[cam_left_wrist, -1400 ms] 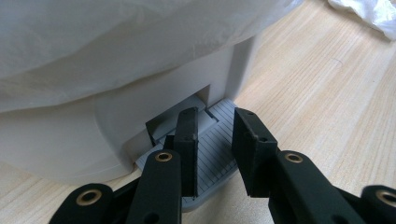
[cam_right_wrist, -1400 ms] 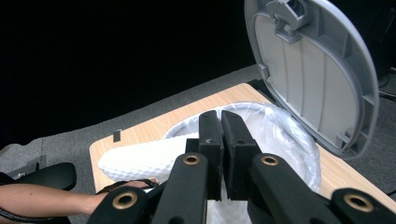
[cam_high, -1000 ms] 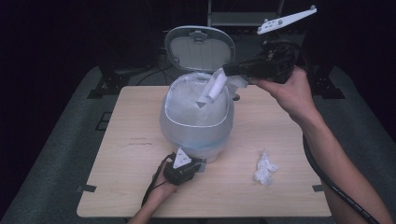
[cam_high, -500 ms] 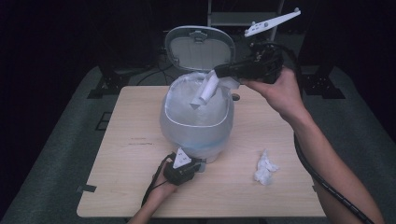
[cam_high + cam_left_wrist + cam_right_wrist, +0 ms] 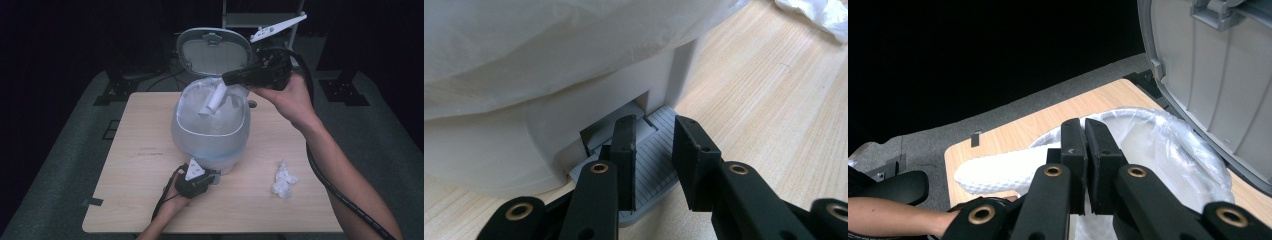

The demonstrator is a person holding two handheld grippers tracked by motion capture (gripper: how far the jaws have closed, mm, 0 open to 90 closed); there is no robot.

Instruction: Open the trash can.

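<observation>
A lidded bin point(image 5: 210, 135) with a clear liner stands mid-bench, lid up. The right gripper point(image 5: 231, 78) holds a rolled white tissue point(image 5: 214, 100) over its mouth, fingers clamped nearly together. The left gripper point(image 5: 655, 150), fingers almost closed and empty, presses the pedal point(image 5: 651, 155); slipping off could drop the lid onto the tissue.

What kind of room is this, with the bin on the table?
Probably a test room or lab, not a home. A lone wooden table stands in the dark on grey floor matting, bearing just a pedal bin and a crumpled tissue. Dark stands and cables sit behind it.
</observation>
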